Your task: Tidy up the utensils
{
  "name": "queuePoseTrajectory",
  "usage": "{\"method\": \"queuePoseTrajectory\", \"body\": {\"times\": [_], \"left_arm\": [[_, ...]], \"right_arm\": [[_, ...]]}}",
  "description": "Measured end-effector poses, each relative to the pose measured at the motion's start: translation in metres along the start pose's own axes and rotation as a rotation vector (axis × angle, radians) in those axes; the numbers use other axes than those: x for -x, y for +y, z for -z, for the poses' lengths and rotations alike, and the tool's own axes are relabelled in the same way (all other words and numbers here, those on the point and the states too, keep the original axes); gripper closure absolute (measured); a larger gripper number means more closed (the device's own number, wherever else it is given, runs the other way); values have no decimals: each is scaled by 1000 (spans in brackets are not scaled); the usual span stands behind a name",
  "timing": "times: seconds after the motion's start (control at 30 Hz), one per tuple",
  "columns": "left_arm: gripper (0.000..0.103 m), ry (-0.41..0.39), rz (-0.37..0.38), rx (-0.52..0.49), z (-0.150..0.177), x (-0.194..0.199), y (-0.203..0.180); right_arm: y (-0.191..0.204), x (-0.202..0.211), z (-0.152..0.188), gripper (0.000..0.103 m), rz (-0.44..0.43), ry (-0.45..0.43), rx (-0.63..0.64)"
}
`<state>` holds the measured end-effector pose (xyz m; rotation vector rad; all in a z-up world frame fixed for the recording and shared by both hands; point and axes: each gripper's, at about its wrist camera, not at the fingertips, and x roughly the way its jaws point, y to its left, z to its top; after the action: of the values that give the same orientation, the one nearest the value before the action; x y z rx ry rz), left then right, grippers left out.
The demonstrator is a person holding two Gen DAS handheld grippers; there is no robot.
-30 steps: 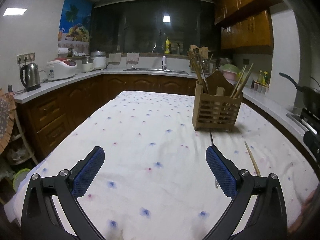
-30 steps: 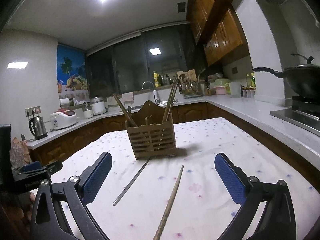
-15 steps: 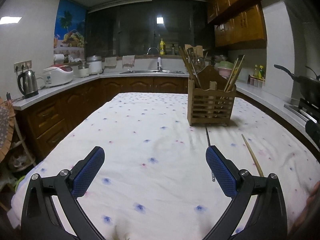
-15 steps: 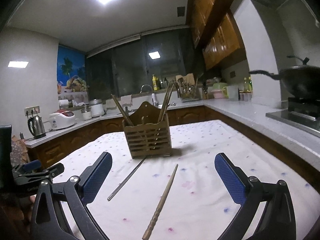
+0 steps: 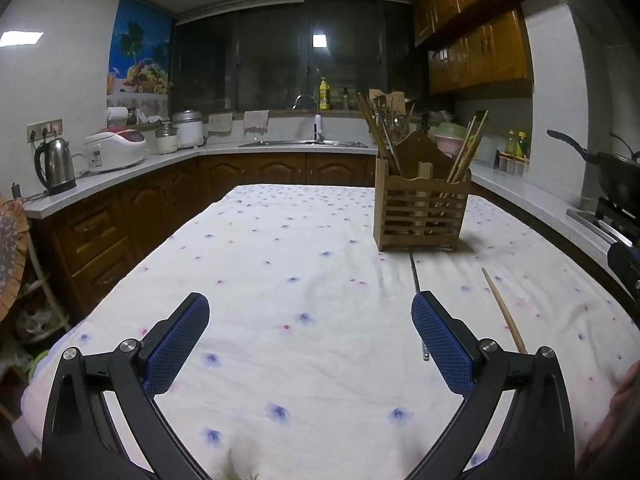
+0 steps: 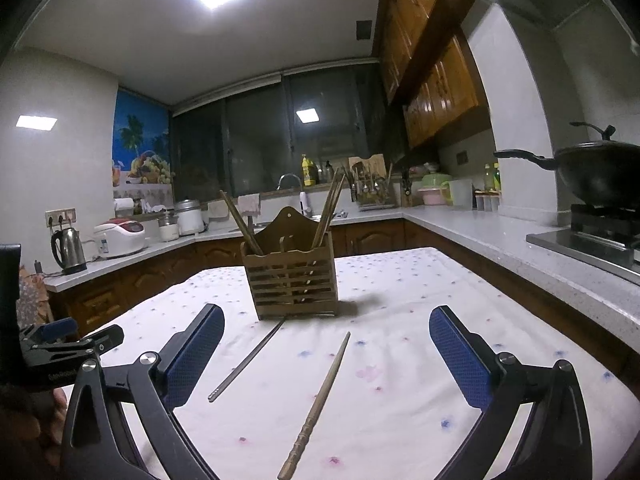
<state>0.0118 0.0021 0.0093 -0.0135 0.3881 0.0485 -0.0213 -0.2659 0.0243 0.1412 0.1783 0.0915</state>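
A slatted wooden utensil holder (image 5: 421, 216) (image 6: 292, 280) stands on the flowered tablecloth with several chopsticks leaning out of both sides. In front of it lie a thin metal chopstick (image 6: 248, 360) (image 5: 418, 292) and a wooden chopstick (image 6: 320, 400) (image 5: 503, 310). My right gripper (image 6: 326, 348) is open, low over the table, with the wooden chopstick lying between its blue pads. My left gripper (image 5: 310, 332) is open and holds nothing; both loose chopsticks lie to its right, the metal one partly hidden behind its right finger (image 5: 440, 340).
The table (image 5: 280, 264) is ringed by a kitchen counter: a kettle (image 5: 56, 166) and rice cooker (image 5: 115, 148) on the left, a sink (image 5: 304, 144) at the back, a wok (image 6: 592, 172) on a stove at the right. A hand (image 5: 624, 392) shows at the right edge.
Both grippers have tilted and lowered slightly toward the table, so the holder and chopsticks sit lower in view. Both stay open. The chopsticks have not moved.
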Motion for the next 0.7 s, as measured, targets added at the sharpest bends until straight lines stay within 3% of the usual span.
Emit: {"method": "queuePoseTrajectory", "body": {"times": [0.7], "left_arm": [[0, 0, 1, -16, 2, 5, -2]], "right_arm": [[5, -2, 1, 0, -22, 2, 11]]}}
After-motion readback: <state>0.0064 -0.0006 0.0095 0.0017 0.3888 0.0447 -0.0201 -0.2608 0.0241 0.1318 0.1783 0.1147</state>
